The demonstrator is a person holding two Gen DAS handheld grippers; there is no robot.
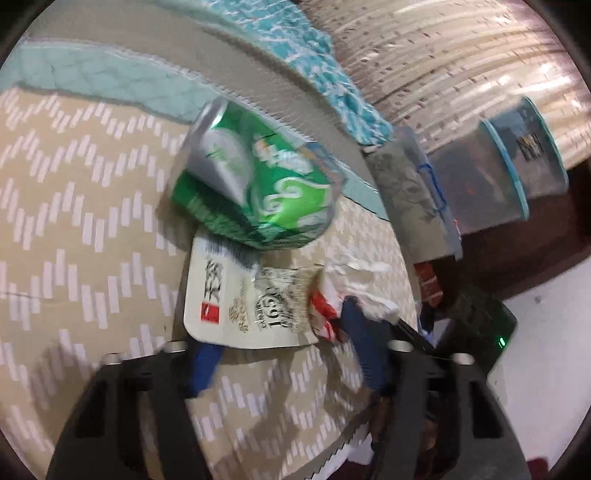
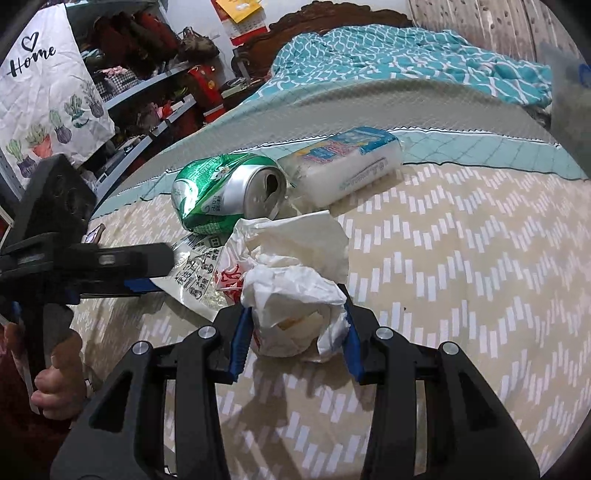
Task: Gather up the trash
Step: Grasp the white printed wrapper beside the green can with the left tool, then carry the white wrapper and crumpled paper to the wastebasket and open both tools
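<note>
trash: our right gripper [image 2: 295,339] clenched the crumpled tissue [image 2: 295,295]; our left gripper [image 1: 284,354] straddled the packet [image 1: 236,306], grip unclear. we should have pinched flat, can [image 2: 225,192] at eleven o'clock.

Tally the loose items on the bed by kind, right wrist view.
Can: 1
Tissue pack: 1
Printed wrapper: 1
Crumpled paper wad, in the right gripper: 1
Total: 4

A home bedroom: patterned bed [image 2: 443,258], teal quilt [image 2: 388,55], carved headboard [image 2: 332,14], cluttered shelves [image 2: 147,74].
</note>
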